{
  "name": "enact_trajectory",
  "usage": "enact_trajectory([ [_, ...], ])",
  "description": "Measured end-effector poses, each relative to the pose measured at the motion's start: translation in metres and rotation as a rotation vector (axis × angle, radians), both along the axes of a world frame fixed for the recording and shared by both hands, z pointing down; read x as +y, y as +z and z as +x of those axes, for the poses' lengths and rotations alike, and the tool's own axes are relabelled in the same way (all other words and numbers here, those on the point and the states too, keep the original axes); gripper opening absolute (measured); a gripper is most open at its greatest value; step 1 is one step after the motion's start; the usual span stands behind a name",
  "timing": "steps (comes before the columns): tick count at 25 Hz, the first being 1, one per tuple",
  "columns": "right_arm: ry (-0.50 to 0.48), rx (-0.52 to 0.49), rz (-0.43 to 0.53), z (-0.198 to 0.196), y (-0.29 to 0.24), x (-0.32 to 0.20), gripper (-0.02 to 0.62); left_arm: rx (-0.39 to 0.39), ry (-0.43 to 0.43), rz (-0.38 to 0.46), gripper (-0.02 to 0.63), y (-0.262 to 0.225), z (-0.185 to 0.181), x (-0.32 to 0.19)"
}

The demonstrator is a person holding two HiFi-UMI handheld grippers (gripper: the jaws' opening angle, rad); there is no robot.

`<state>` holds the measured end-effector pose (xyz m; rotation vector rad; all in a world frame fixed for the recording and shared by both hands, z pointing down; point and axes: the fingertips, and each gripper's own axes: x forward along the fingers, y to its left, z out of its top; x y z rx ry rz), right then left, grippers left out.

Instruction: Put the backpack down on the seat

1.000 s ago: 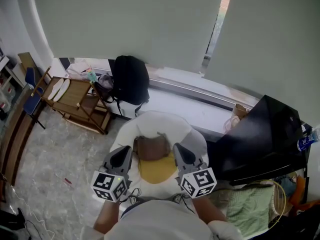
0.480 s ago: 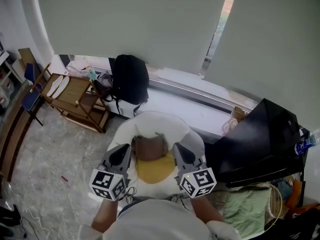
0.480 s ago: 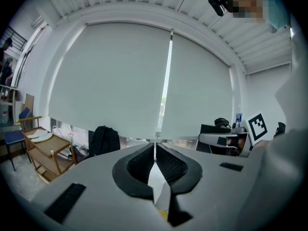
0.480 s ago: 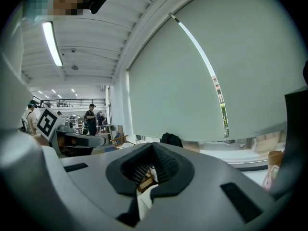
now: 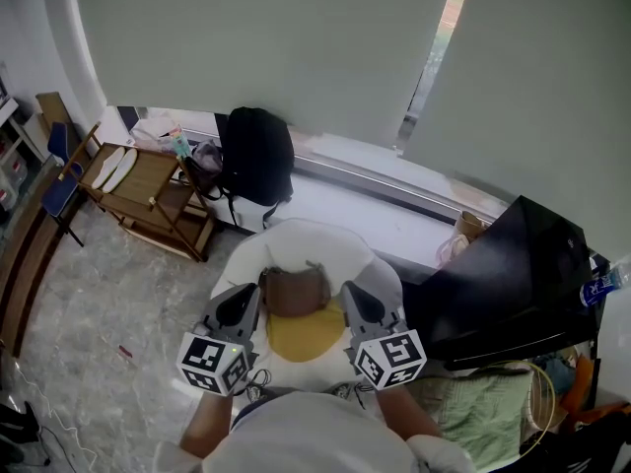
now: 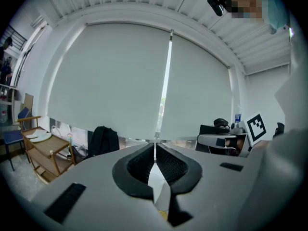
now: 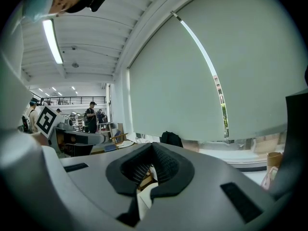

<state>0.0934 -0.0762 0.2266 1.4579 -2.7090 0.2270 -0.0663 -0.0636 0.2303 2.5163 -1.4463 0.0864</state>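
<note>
Left tongs (image 5: pixel 248 302) & right tongs (image 5: pixel 353 300) are held side by side, low in front of the person, both pointing roughly level toward the window. Both are fully closed w/ nothing gripped. In the left gripper view the ribbed pads (image 6: pixel 141 164) meet along a thin line. In the right gripper view the pads (image 7: pixel 165 167) also meet, w/ only bits of the room showing below them.

The backpack (image 5: pixel 255 156) is black and stands upright on the window ledge (image 5: pixel 335 210), leaning back on the lowered blind (image 5: pixel 256 47), well apart from both tongs. Both gripper views show it small & far off.

The seat (image 5: pixel 306 236), a round white chair, sits betw. the ledge and the person, w/ the tong tips over its near part. A brown bag-like item (image 5: pixel 296 292) and a yellow pad (image 5: pixel 306 335) lie on it, betw. the two tongs. A wooden rack (image 5: pixel 148 195) stands on the floor just left of the backpack.
</note>
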Motion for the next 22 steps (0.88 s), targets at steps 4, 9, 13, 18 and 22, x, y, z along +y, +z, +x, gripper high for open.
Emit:
enact_trajectory([
  [4, -0.002, 0.001, -0.004, 0.0008, 0.0008, -0.0004, 0.03, -0.003, 0.0, -0.001, 0.04, 0.0002, 0.001, -0.0009],
  [9, -0.005, 0.003, -0.009, -0.0002, 0.0023, -0.0012, 0.031, -0.002, 0.008, -0.003, 0.04, 0.0014, 0.002, -0.0014],
  [13, -0.007, 0.008, -0.011, -0.0016, 0.0024, -0.0017, 0.029, -0.002, 0.008, -0.002, 0.04, 0.0011, 0.0007, -0.0021],
  [18, -0.009, 0.009, -0.015, -0.0036, 0.0045, -0.0007, 0.03, 0.006, 0.005, -0.007, 0.04, 0.003, -0.0006, -0.0007],
  [22, -0.012, 0.007, -0.021, -0.0057, 0.0055, 0.0005, 0.031, 0.011, 0.0, -0.01, 0.04, 0.0022, -0.0021, 0.0],
])
